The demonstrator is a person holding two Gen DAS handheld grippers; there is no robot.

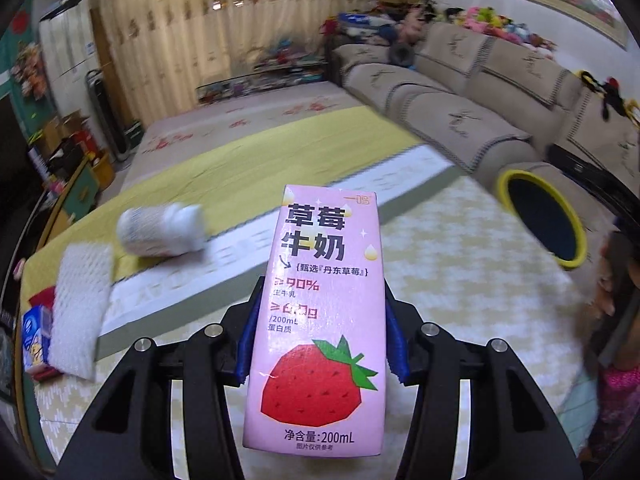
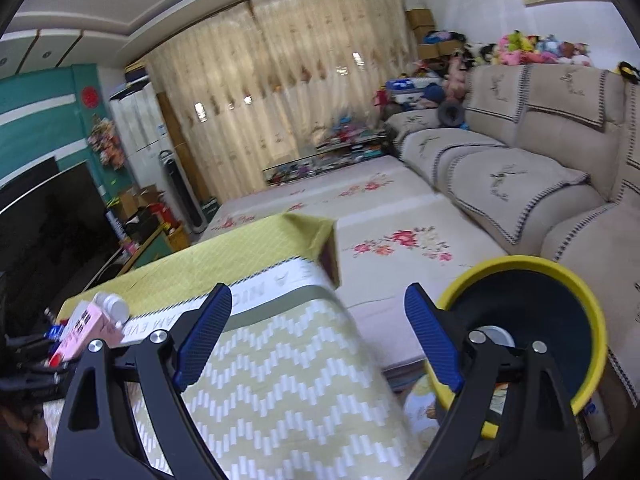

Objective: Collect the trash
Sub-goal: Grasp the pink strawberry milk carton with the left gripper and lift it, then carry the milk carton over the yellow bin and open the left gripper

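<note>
My carton hides the gap between my left pads, and most of both pads behind its sides. The white bottle at centre left of the left view is smeared by blur; I can't read its label. The small blue box is cut off by the left edge. In the right view, my right finger covers part of the bin at lower right, and whatever pale thing lies inside is too hidden to tell.
</note>
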